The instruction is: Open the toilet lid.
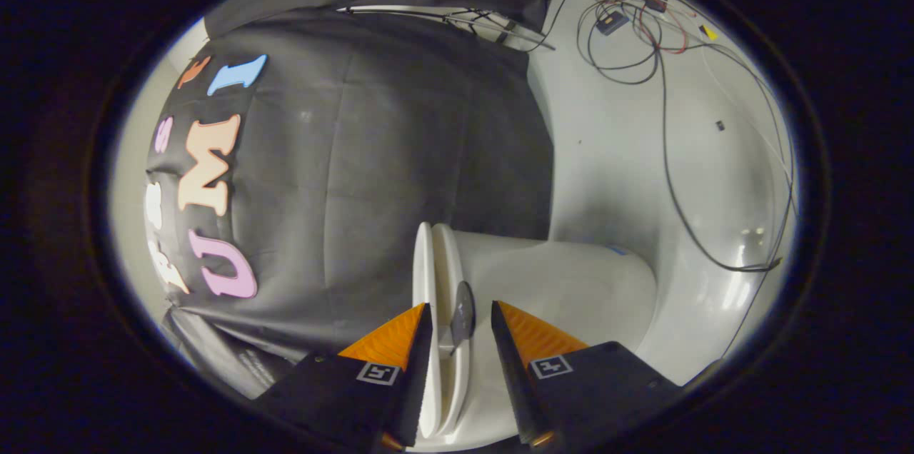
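White, glossy toilet lid [426, 275] and seat are showing edge-on between the fingers of the claw [460, 315], lying together against the toilet bowl [571, 283]. Claw fingers are standing apart, straddling them without pressing.

Dim booth, strong fisheye bending at edges, glare on glossy white floor [742, 283], sharp focus.
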The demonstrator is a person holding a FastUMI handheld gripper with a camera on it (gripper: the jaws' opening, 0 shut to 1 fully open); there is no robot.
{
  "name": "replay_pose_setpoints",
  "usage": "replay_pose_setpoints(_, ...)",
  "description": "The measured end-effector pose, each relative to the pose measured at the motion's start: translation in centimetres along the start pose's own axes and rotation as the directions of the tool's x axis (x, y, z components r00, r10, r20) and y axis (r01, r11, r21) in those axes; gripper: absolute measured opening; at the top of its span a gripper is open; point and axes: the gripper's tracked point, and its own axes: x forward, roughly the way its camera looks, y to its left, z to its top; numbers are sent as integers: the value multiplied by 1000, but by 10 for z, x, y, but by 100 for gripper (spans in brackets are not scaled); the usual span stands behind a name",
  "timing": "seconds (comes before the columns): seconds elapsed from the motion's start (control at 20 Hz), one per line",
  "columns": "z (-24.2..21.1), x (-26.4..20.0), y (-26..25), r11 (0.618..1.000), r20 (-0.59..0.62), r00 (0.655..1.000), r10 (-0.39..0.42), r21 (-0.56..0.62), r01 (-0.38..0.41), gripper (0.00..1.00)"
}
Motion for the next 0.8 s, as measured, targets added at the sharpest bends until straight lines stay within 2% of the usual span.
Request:
replay_pose_setpoints(0.1, 1, 8, 3, 1000, -9, 1000, 12, -3, -12, 49)
replay_pose_setpoints(0.3, 4, 8, -5, 999, 4, 999, -37, 2, 37, 25)
replay_pose_setpoints(0.45, 5, 6, -3, 999, 14, 1000, -10, 52, 10, 4)
replay_pose_setpoints(0.8, 3, 5, 14, 998, 26, 999, -24, -66, 26, 1)
